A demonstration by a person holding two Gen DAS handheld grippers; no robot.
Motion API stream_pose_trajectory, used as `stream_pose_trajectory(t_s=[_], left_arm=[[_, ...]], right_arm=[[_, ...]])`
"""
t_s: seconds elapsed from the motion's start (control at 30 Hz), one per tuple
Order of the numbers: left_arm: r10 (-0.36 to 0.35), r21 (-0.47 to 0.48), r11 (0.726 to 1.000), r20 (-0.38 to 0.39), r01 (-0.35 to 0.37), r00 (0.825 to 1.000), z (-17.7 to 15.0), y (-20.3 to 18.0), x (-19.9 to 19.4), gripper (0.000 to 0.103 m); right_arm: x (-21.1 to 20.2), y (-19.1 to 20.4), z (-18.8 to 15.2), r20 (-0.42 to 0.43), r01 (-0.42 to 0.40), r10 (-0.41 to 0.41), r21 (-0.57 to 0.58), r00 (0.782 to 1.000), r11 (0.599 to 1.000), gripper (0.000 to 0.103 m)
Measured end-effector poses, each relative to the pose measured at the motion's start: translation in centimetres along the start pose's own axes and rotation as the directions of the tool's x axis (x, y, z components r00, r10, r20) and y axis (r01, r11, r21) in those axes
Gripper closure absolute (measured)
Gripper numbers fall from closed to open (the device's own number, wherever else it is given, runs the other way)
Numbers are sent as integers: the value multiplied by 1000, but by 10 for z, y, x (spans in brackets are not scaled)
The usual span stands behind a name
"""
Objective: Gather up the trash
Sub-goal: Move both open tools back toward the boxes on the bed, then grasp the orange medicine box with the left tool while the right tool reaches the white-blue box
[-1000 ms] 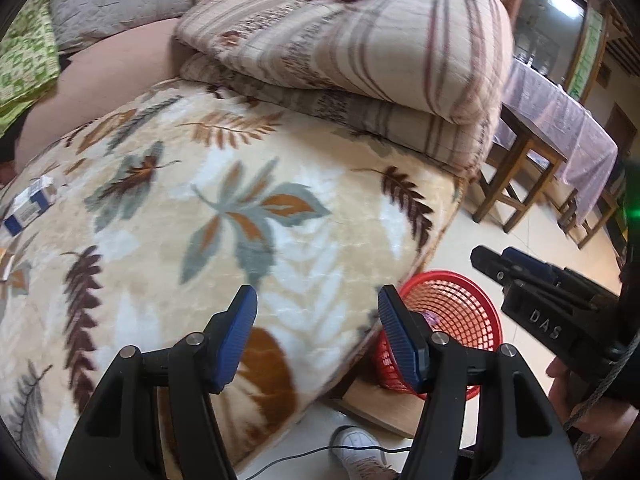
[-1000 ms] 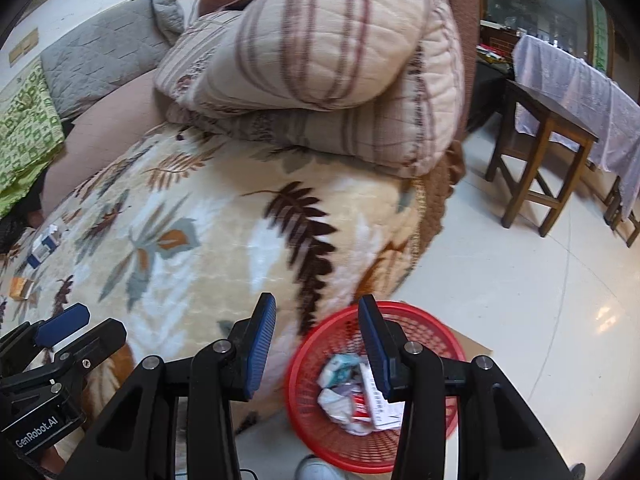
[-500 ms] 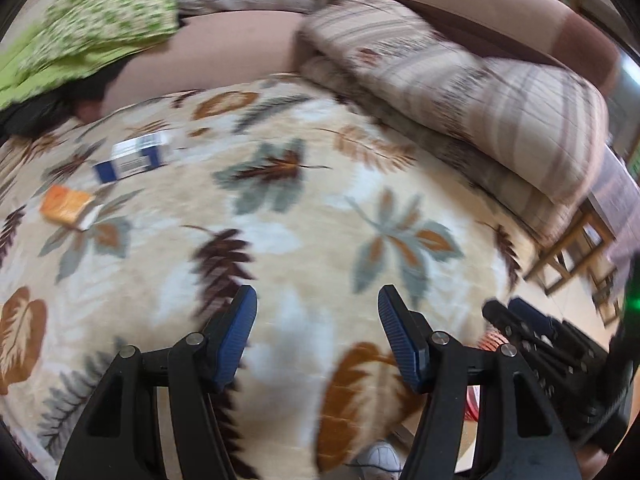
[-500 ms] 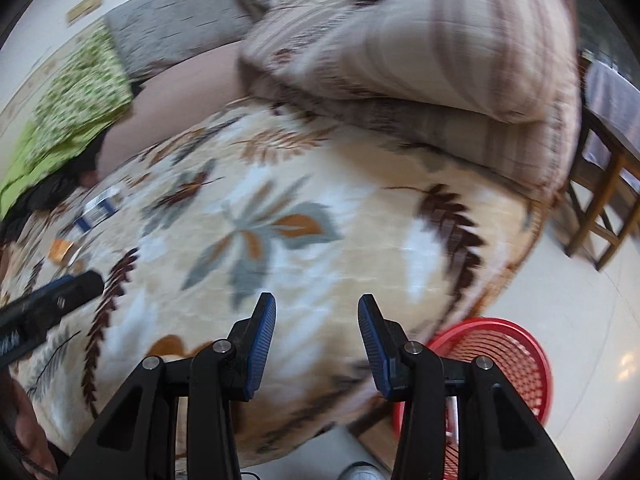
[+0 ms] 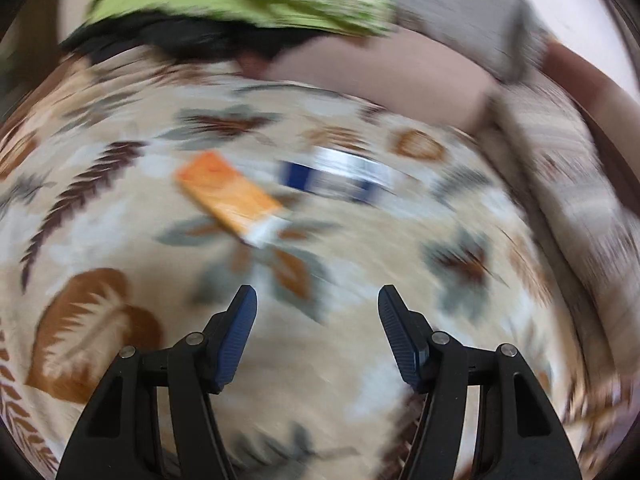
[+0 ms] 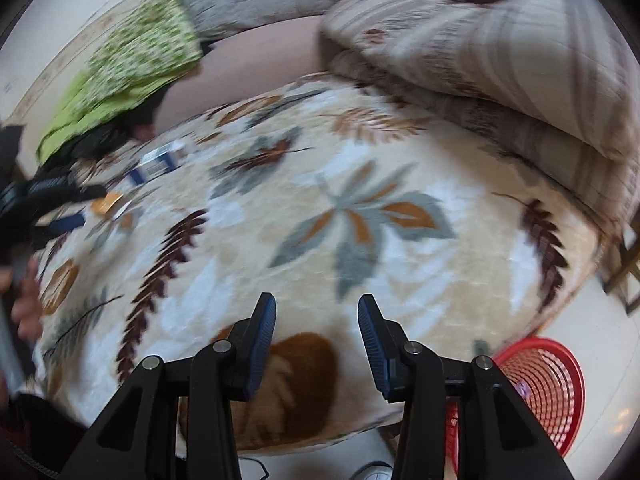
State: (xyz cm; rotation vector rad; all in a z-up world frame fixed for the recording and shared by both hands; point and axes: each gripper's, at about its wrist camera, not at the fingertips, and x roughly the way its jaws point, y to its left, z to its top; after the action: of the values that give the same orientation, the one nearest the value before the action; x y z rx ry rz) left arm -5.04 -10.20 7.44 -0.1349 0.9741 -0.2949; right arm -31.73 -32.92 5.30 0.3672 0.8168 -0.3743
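Observation:
An orange packet (image 5: 228, 196) and a blue-and-white packet (image 5: 336, 176) lie on the leaf-patterned blanket (image 5: 120, 216), both blurred. My left gripper (image 5: 316, 312) hangs open above the blanket, a short way in front of the orange packet, with nothing between its fingers. In the right wrist view the same orange packet (image 6: 107, 201) and blue-and-white packet (image 6: 158, 164) lie far left, close to the left gripper (image 6: 60, 206). My right gripper (image 6: 316, 316) is open and empty over the blanket's near edge. The red mesh basket (image 6: 548, 384) stands on the floor at the lower right.
A folded striped quilt (image 6: 500, 68) is piled at the back right of the bed. A green patterned cloth (image 6: 128, 68) and dark fabric lie at the back left. A person's hand (image 6: 26, 300) shows at the left edge. A wooden chair leg (image 6: 624, 272) stands right.
Both grippers have swung left, away from the red basket and over the blanket. The left one now faces the orange and blue-and-white packets, which have come much closer. Jaw openings are unchanged.

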Motion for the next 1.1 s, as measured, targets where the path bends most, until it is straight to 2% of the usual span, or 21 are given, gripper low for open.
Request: stream_pose_trajectory(t_s=[0.13, 0.2, 0.33, 0.47, 0.5, 0.6, 0.63, 0.67, 0.77, 0.8, 0.83, 0.93, 1.1], left_arm=[[48, -173, 984, -11, -49, 999, 34, 45, 25, 41], [100, -229, 968, -21, -102, 995, 50, 62, 37, 40], [44, -355, 932, -75, -68, 996, 66, 85, 65, 40], [63, -332, 938, -129, -103, 990, 69, 78, 92, 36], [60, -333, 938, -125, -99, 990, 72, 79, 96, 28], [89, -336, 935, -100, -118, 991, 78, 75, 101, 22], [72, -346, 933, -90, -99, 993, 80, 75, 104, 13], [61, -344, 935, -88, -88, 994, 81, 75, 108, 13], [108, -280, 952, -83, -128, 991, 80, 66, 112, 13], [137, -245, 957, -79, -153, 987, 78, 60, 111, 23], [160, -229, 958, -75, -173, 984, 76, 58, 109, 38], [161, -179, 969, -67, -171, 985, 70, 56, 105, 44], [132, -176, 974, -88, -146, 987, 59, 72, 87, 50]], right_arm=[[3, 22, 18, -10, -84, 83, -24, 996, 996, 57], [6, 32, 27, -12, -105, 105, -37, 994, 994, 57], [16, 45, 38, -3, -103, 103, -46, 995, 994, 57], [27, 41, 33, -7, -118, 118, -7, 993, 993, 57], [30, 39, 31, -17, -121, 121, -2, 992, 993, 57], [32, 36, 30, -19, -117, 117, 0, 993, 993, 57], [31, 35, 30, -15, -121, 121, -1, 992, 993, 57], [30, 34, 29, -11, -127, 127, 0, 992, 992, 57], [29, 32, 27, -3, -130, 130, -1, 991, 991, 57], [29, 31, 27, -3, -127, 127, -4, 992, 992, 57], [30, 30, 26, -5, -121, 121, -3, 993, 993, 57], [28, 27, 27, -1, -121, 121, 7, 993, 993, 57], [16, 26, 30, 26, -136, 135, 16, 990, 991, 57]])
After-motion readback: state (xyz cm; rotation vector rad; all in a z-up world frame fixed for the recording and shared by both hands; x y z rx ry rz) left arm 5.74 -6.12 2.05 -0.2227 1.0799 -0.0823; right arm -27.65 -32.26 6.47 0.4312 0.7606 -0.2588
